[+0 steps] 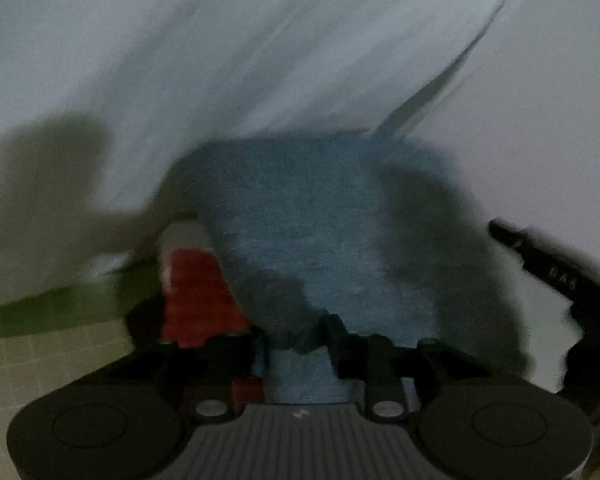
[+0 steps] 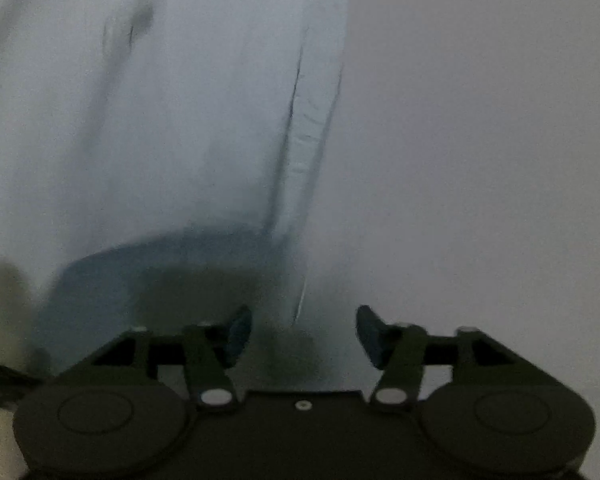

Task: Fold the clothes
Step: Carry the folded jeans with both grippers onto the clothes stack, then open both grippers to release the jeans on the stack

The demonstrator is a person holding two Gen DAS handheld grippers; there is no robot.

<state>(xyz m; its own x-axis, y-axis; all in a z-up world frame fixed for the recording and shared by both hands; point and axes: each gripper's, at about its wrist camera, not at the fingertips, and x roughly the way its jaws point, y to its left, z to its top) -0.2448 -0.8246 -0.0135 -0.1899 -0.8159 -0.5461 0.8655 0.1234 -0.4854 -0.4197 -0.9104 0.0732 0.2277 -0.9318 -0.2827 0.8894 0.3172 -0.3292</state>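
left claw (image 1: 292, 344) is clamped on the blue cloth (image 1: 300, 220) stretching toward 12 o'clock, right claw (image 2: 304, 336) gapes wide over the tabletop (image 2: 480, 160).

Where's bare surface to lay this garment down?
Free: the pale surface right of the light blue cloth's hem, ahead of the open right tool. Crowded: around the left tool, with blue fabric, a red piece and a green edge.

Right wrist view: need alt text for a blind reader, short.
The right gripper is open with nothing between its fingers, pointing at a pale surface. A light blue garment fills the left half of the motion-blurred frame, its hemmed edge running down toward the gripper and a darker blue part showing near its lower end.
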